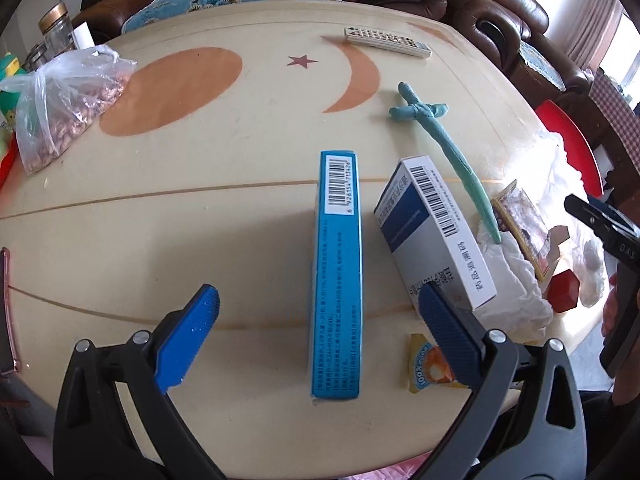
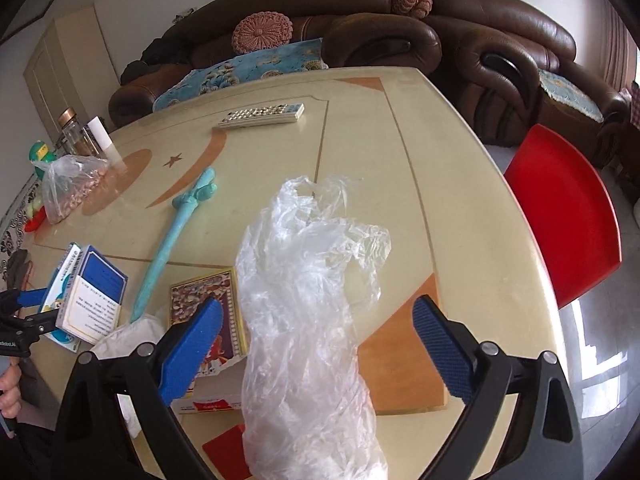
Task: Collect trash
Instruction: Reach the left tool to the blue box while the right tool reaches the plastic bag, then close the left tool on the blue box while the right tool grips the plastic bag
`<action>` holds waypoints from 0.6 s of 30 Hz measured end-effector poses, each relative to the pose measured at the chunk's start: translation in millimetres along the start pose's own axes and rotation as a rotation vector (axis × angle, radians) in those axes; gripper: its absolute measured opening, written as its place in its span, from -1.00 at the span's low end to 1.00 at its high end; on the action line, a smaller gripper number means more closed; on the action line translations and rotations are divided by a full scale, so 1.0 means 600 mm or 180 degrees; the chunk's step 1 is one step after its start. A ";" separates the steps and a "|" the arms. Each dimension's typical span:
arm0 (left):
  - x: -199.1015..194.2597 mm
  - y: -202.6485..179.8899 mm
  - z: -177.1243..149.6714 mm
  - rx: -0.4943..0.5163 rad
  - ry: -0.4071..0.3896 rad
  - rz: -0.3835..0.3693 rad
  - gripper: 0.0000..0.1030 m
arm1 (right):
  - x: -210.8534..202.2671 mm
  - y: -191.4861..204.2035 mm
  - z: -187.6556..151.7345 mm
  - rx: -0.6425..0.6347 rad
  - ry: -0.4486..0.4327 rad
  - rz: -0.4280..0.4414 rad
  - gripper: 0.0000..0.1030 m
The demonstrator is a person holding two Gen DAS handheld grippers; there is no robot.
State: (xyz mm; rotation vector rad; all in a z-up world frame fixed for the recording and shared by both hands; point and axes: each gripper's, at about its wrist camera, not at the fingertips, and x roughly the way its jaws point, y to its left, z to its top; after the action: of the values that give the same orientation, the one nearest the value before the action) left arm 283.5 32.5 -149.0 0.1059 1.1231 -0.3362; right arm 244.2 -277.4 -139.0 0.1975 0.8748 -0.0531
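My left gripper [image 1: 318, 304] is open low over the table, its fingers on either side of a blue medicine box [image 1: 336, 272] standing on its edge. A white and blue box [image 1: 436, 228] lies just right of it, against the right finger. A yellow wrapper [image 1: 424, 364] lies by that finger. My right gripper [image 2: 316, 316] is open, with a crumpled clear plastic bag [image 2: 308, 320] between its fingers; I cannot tell if they touch it. A patterned box [image 2: 204, 292], a white tissue [image 2: 132, 332] and both medicine boxes [image 2: 86, 292] lie to its left.
A teal clay sword [image 1: 448, 144] lies on the cream table [image 1: 180, 216]. A remote [image 1: 386, 42] sits at the far edge. A bag of nuts [image 1: 66, 108] and a jar [image 1: 58, 30] are far left. A red chair [image 2: 568, 208] stands at the table's right edge. Brown sofas are behind.
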 end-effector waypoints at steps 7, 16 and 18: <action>0.016 0.009 0.001 -0.0053 0.0061 0.0041 0.68 | 0.025 -0.001 0.000 0.0012 0.0069 0.0015 0.41; 0.035 0.015 0.003 -0.0158 0.0189 0.0009 0.10 | 0.036 -0.008 -0.003 0.0070 0.0142 0.0050 -0.32; 0.033 0.015 0.003 -0.0160 0.0172 0.0037 -0.11 | 0.035 -0.011 -0.004 0.0096 0.0134 0.0063 -0.40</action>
State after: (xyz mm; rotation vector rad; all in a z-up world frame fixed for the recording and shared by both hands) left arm 295.5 36.5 -166.8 0.0773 1.1831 -0.2959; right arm 255.2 -282.5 -157.8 0.2362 0.9142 -0.0440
